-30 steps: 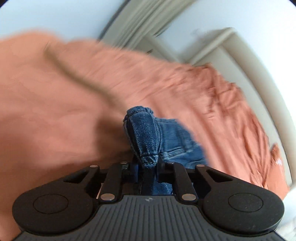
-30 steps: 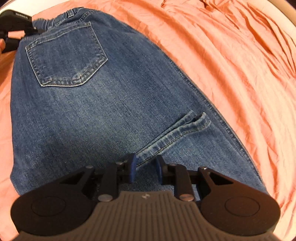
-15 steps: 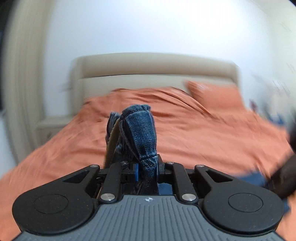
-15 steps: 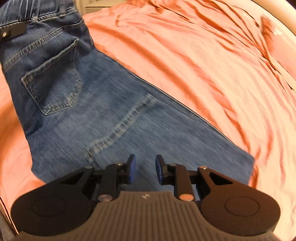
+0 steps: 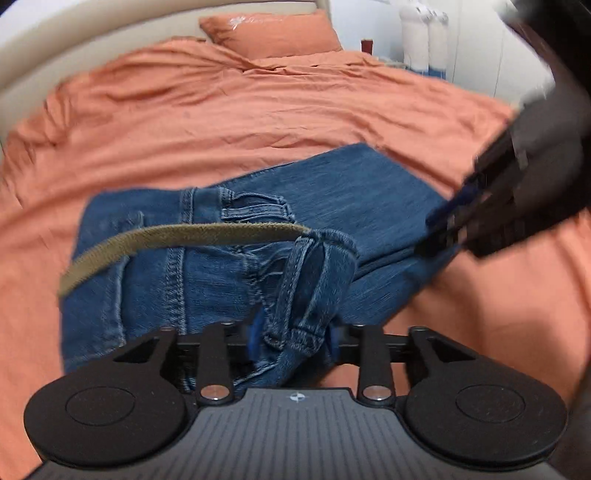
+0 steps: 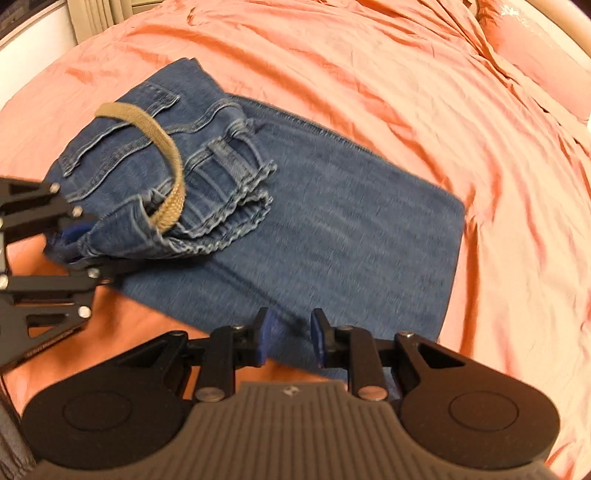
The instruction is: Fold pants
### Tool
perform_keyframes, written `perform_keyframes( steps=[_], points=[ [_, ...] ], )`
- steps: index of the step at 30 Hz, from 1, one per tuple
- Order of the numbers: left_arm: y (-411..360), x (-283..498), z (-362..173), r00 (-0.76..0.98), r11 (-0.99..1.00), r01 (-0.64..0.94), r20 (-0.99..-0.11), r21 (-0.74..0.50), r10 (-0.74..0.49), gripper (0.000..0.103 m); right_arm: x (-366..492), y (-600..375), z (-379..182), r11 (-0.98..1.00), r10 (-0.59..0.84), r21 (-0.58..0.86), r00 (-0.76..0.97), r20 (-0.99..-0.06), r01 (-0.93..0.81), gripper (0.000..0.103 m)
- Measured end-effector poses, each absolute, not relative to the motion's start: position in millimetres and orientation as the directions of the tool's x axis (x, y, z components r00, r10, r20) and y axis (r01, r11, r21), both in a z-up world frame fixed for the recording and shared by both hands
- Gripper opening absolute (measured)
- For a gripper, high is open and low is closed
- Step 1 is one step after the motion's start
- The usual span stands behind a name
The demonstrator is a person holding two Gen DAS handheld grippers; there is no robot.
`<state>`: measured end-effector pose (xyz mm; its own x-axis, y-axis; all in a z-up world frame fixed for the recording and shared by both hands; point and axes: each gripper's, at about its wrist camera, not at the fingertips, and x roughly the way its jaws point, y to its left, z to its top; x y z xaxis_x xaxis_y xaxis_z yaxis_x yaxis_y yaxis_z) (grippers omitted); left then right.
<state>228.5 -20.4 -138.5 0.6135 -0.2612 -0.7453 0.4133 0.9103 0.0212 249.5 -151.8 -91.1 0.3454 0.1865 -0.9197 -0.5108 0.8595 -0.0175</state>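
The left hand-held gripper [image 5: 293, 338] is closed on a bunched fold of blue denim at the waistband of the jeans [image 5: 236, 266], the cloth pinched between its blue-padded fingers. From the right wrist view the same left hand-held gripper [image 6: 75, 236] enters at the left edge, holding the waist end just above the layer beneath. A tan woven belt [image 5: 166, 240] loops out of the waistband in an arc, one end threaded through a belt loop near the pinched fold; in the right wrist view the belt [image 6: 162, 147] curves over the rear of the jeans [image 6: 332, 221]. The right hand-held gripper [image 6: 290, 341] has its jaws parted with nothing between them, its blue fingertips [image 6: 266, 341] poised at the near edge of the flat denim; whether they touch the cloth cannot be told. In the left wrist view the right hand-held gripper [image 5: 443, 229] appears blurred at the right, close to the edge of the jeans. The jeans lie folded over on themselves on a bed covered by a wrinkled orange sheet [image 6: 443, 92], the waist end stacked on the flat leg section. An orange pillow [image 5: 269, 33] lies at the head of the bed against a beige padded headboard [image 5: 74, 48].
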Motion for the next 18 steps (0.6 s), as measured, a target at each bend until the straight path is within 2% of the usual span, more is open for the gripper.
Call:
perform_keyframes(
  steps=[4, 8, 10, 12, 15, 18],
  points=[
    [1, 234, -126, 0.589, 0.915, 0.383, -0.731, -0.123, -0.345, 0.053, 243, -158, -88, 0.860, 0.214, 0.001, 0.359, -0.909, -0.510, 0.019],
    [20, 228, -105, 0.597, 0.893, 0.375, -0.673, -0.247, -0.437, 0.054, 237, -164, -81, 0.878, 0.269, 0.064, 0.380, -0.885, -0.474, 0.020],
    [38, 227, -95, 0.629, 0.895, 0.342, -0.637, -0.287, -0.445, 0.055, 234, -166, -76, 0.885, 0.299, 0.095, 0.400, -0.866, -0.455, 0.023],
    [58, 227, -90, 0.676, 0.901, 0.292, -0.597, -0.321, -0.432, 0.055, 234, -163, -73, 0.888, 0.333, 0.130, 0.422, -0.843, -0.442, 0.032],
    [84, 234, -91, 0.742, 0.926, 0.180, -0.572, -0.332, -0.349, 0.055, 241, -160, -71, 0.886, 0.398, 0.216, 0.434, -0.808, -0.411, 0.034],
    [99, 243, -99, 0.765, 0.949, 0.078, -0.592, -0.306, -0.253, 0.055, 258, -159, -78, 0.871, 0.477, 0.355, 0.416, -0.774, -0.339, 0.039]
  ],
)
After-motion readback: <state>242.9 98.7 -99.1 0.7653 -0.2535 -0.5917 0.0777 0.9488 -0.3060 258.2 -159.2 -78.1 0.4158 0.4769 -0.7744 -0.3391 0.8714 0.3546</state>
